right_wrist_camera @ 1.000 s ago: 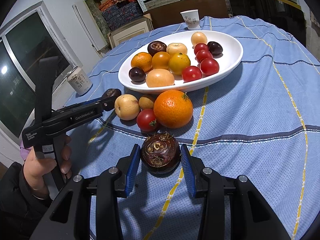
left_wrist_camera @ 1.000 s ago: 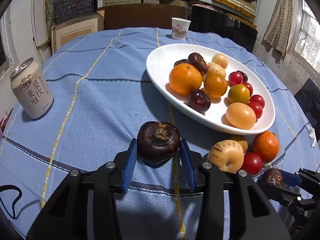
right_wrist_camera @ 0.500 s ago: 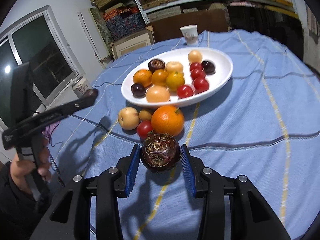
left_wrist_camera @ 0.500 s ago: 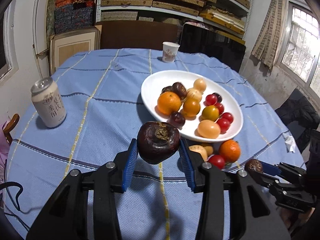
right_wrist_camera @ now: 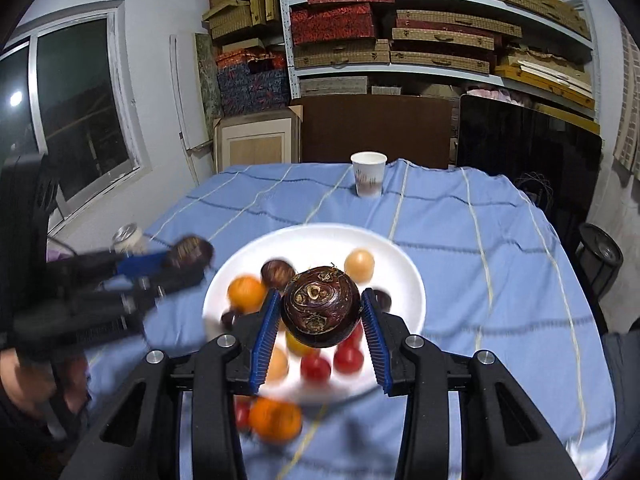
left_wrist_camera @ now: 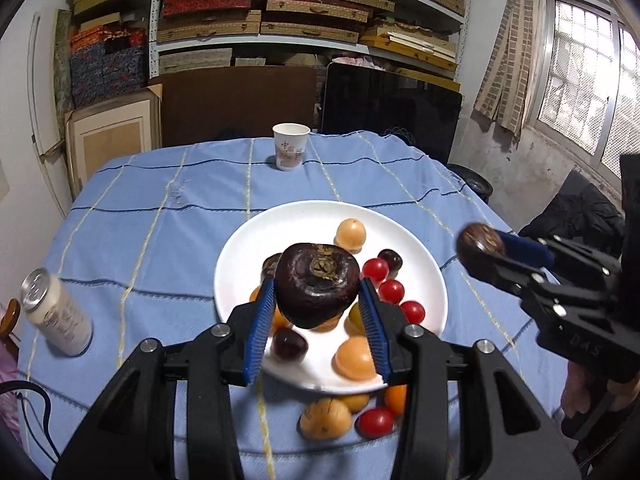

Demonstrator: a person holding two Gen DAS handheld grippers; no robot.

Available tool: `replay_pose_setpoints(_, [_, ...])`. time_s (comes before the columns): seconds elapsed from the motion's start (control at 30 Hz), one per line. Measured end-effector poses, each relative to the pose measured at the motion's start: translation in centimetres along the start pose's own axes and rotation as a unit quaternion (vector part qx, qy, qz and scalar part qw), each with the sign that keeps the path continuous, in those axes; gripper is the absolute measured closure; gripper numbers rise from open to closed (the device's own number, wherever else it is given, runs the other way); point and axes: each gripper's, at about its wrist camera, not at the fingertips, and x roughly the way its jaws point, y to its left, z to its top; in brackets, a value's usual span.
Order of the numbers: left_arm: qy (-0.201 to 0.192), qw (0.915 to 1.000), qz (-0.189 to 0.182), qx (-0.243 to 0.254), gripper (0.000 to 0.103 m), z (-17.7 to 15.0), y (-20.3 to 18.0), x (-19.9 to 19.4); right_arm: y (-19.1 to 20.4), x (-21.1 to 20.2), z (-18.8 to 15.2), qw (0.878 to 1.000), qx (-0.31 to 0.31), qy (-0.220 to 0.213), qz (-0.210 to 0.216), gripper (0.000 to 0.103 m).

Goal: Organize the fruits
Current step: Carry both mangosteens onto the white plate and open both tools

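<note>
Both water chestnuts have come up off the tablecloth since a second ago; they were sitting on the blue cloth beside the loose fruit, and now each hangs in the air over the plate. My left gripper [left_wrist_camera: 318, 322] is clamped on the bigger dark water chestnut [left_wrist_camera: 318, 290], stem scar facing up, blue pads pressing its two sides. My right gripper [right_wrist_camera: 320, 326] is squeezed the same way around the other water chestnut [right_wrist_camera: 321, 307], scarred top tilted toward the camera.

What matters for the drop: the white plate [left_wrist_camera: 304, 220] lies below and slightly ahead of both loads, and both grippers point down at it. Its far half is mostly bare, while the near half is crowded with cherry tomatoes [left_wrist_camera: 391, 291], an orange [right_wrist_camera: 247, 294] and some yellowish fruit. So I reckon I should reach forward past the pile rather than release straight down.

The two grippers sit side by side, fairly near each other. Neither looks clearly closer to the open patch, honestly.

A few pieces remain on the cloth at the plate's near rim, including another orange [right_wrist_camera: 276, 420].
</note>
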Motion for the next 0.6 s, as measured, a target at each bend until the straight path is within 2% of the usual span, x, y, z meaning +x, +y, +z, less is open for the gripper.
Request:
replay_pose_setpoints(0.2, [0.022,0.9996,0.016,0.004,0.061,1.2,0.0,4.5,-0.3,5.5,2.9,1.000,-0.010,0.021,-0.013,0.061])
replay_pose_setpoints(0.4, [0.048,0.9982,0.036,-0.008,0.060,1.1,1.3,7.6,-0.7,9.2,3.3,0.998,-0.019,0.049,-0.025,0.059])
replay_pose_setpoints(0.47, [0.047,0.9979,0.040,-0.019,0.044,1.0,1.8,7.7,-1.0,9.0,3.3,0.998,-0.018,0.042,-0.034,0.055])
replay_pose_setpoints(0.53, [0.039,0.9981,0.042,-0.022,0.038,1.0,2.1,7.1,-1.2,8.4,3.3,0.999,-0.014,0.037,-0.032,0.055])
replay_pose_setpoints(0.6, [0.033,0.9983,0.039,-0.027,0.035,1.1,2.2,6.3,-1.3,7.4,3.1,0.999,-0.016,0.032,-0.034,0.054])
